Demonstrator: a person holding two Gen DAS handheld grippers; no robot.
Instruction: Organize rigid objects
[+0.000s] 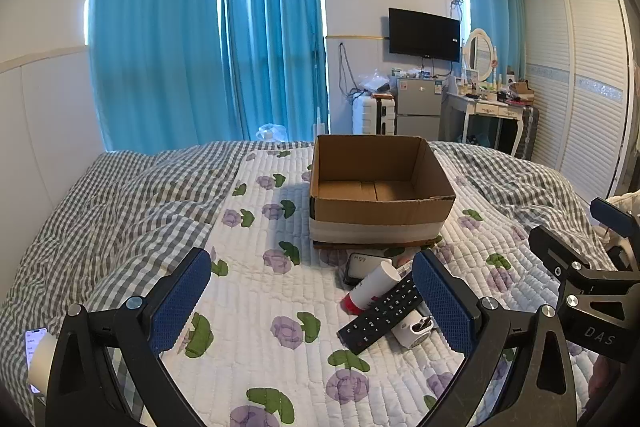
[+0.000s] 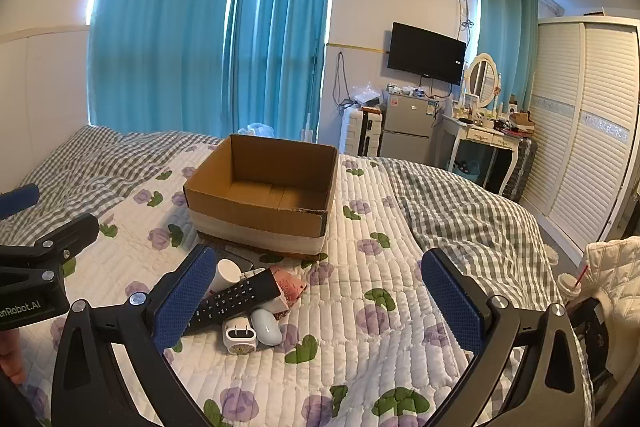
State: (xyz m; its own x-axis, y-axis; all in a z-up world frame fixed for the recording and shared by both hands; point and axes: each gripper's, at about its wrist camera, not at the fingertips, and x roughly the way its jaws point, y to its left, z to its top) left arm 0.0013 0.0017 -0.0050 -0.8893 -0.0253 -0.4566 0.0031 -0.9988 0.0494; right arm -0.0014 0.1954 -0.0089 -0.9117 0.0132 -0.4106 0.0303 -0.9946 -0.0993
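An open, empty cardboard box point(image 1: 380, 203) point(image 2: 264, 203) stands on the floral quilt. In front of it lies a small pile: a black remote point(image 1: 382, 311) point(image 2: 236, 301), a white tube with a red cap point(image 1: 372, 287), a white plug charger point(image 1: 414, 331) point(image 2: 239, 335), a pale blue oval case point(image 2: 267, 326), a pink packet point(image 2: 290, 287) and a dark flat device point(image 1: 362, 265). My left gripper point(image 1: 312, 307) is open and empty, with the pile by its right finger. My right gripper point(image 2: 318, 301) is open and empty, with the pile by its left finger.
The bed has a grey checked duvet point(image 1: 120, 195) on both sides of the quilt. A phone point(image 1: 34, 347) lies at the left edge. A cup with a straw point(image 2: 570, 285) and white bedding sit at the right. Fridge, dresser and wardrobe stand beyond the bed.
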